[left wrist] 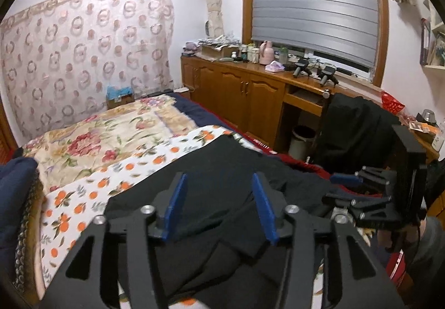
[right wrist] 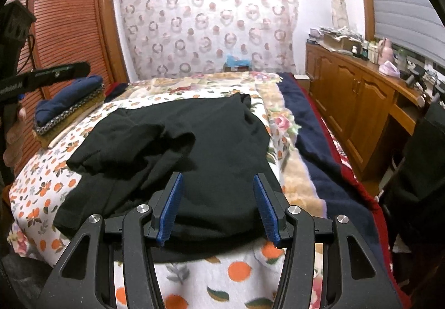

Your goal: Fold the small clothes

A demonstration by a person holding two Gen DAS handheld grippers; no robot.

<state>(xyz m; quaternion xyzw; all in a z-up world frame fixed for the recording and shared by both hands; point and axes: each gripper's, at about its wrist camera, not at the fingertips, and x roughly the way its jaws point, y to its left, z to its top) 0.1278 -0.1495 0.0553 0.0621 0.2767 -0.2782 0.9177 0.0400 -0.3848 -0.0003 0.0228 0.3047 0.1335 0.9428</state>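
The rumpled black cotton garment (right wrist: 178, 147) lay on the orange-print bedspread (right wrist: 41, 192), directly ahead of and beneath both sets of fingers. The left gripper (left wrist: 219, 206) and right gripper (right wrist: 219, 206) were released, holding nothing. Judged step: pre-grasp; next, each should pinch a hem edge.

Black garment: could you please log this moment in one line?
black garment crumpled on bed | left tool open | right tool open

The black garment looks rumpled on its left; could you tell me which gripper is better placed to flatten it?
Probably the left gripper: it hovers open over the black garment, nearer that bunched fold.
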